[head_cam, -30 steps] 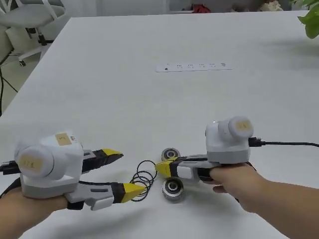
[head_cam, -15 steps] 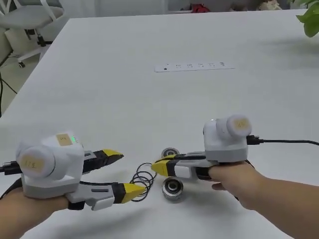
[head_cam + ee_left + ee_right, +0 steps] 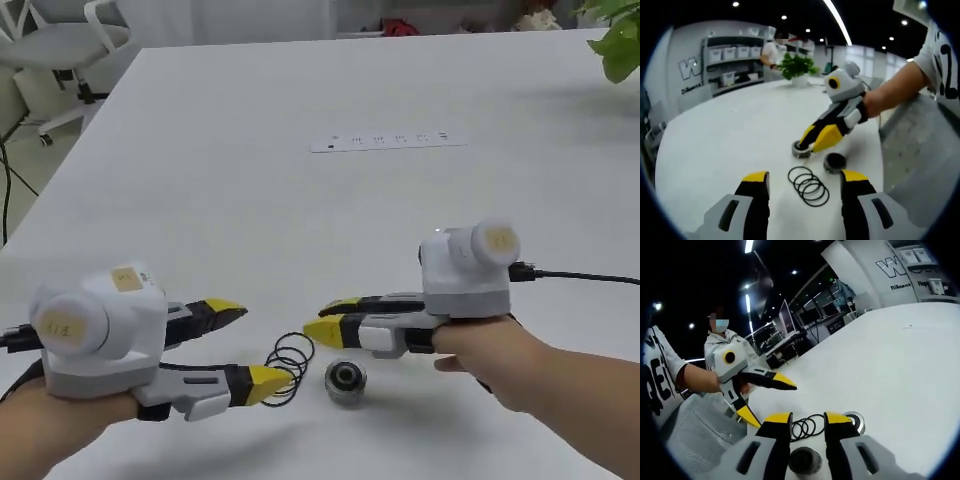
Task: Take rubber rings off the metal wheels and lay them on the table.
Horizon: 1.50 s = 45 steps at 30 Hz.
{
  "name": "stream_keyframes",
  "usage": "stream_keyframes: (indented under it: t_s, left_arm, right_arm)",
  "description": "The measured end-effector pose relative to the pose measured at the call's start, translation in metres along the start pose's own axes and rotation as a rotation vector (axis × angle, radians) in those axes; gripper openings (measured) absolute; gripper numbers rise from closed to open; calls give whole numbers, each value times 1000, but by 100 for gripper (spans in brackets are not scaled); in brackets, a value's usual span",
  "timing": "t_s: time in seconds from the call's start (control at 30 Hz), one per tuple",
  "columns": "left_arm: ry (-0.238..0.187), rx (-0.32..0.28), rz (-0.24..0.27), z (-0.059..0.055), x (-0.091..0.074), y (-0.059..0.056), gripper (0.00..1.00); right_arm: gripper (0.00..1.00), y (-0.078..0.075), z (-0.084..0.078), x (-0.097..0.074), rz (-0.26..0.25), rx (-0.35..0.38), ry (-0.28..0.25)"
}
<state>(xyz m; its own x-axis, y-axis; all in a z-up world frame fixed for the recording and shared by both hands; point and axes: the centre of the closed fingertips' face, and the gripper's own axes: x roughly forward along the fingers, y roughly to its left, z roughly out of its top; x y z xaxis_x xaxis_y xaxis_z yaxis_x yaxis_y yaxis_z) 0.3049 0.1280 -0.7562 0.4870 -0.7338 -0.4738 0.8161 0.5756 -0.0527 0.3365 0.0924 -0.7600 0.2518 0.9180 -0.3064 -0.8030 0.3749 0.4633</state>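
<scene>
The left gripper (image 3: pixel 246 345) had its jaws spread wide and gripped nothing. In its own view the loose rubber rings (image 3: pixel 808 184) lay on the table (image 3: pixel 250 190) just beyond the gap between its yellow tips. The right gripper (image 3: pixel 330 317) kept its jaws a narrow gap apart, also empty. Its tips were low over one metal wheel (image 3: pixel 797 149), which the lower jaw partly covered; whether they touched it could not be told. From the head view those jaws hid that wheel. The second wheel (image 3: pixel 346 379) stood just beside the rings, under the right gripper's jaws. The rings overlapped, so their count was hard to make out, as was whether either wheel wore a ring. The right gripper's cable (image 3: pixel 580 275) ran off the picture's edge, and a white power strip (image 3: pixel 388 141) lay well apart, farther up the table
</scene>
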Motion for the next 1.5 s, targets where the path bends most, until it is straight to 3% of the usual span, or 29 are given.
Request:
stream_keyframes:
  t_s: [0.37, 0.77, 1.13, 1.5]
  left_arm:
    - [-25, -1, 24, 9, -14, -6, 61]
    - [-55, -4, 48, 17, -30, -15, 66]
    - [-79, -1, 60, 30, -38, -21, 70]
    - [-81, -2, 62, 30, -39, -28, 73]
  right_arm:
    - [31, 9, 21, -27, -23, -72, -35]
    - [46, 15, 23, -61, -61, -204, -15]
    - [56, 19, 8, -90, -95, -328, 55]
    - [63, 17, -7, -115, -137, -389, 97]
